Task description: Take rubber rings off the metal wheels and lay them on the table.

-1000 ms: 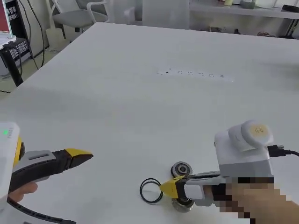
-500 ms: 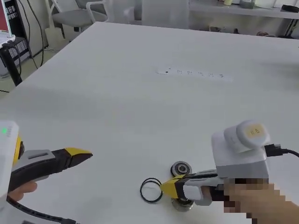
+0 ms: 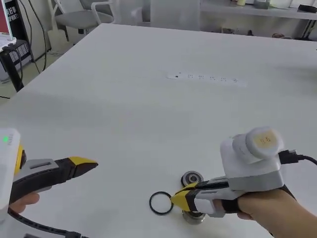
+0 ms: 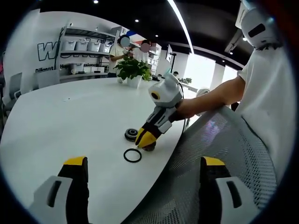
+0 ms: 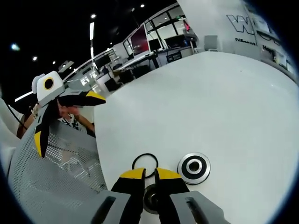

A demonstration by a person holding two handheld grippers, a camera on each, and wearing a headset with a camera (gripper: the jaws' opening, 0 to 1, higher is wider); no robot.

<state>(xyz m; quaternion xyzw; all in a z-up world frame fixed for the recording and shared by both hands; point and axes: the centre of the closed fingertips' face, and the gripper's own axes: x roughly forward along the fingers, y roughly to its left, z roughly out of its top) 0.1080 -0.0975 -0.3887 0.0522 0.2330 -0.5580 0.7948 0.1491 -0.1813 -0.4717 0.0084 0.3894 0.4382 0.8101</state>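
Note:
A black rubber ring (image 3: 160, 203) lies flat on the white table (image 3: 148, 99), just left of my right gripper (image 3: 179, 197). That gripper's yellow jaws are shut, with the ring (image 5: 145, 164) just beyond their tips (image 5: 149, 173). A bare metal wheel (image 3: 192, 178) sits on the table right behind it. A second wheel (image 5: 151, 198) lies under the jaws, partly hidden. My left gripper (image 3: 89, 164) hovers open near the table's front left, empty. From its own view (image 4: 143, 161) it faces the ring (image 4: 132, 155), the wheel (image 4: 131, 134) and the right gripper (image 4: 141, 138).
A white power strip (image 3: 208, 78) lies mid-table farther back. Office chairs (image 3: 74, 17) stand past the far left corner. A grey mesh chair back (image 4: 219, 158) is close to the table's near edge.
The ring stood slightly raised and looked doubled at the right gripper's tip; now it lies flat as a single loop. The right gripper has rolled a little. The left gripper has stayed put.

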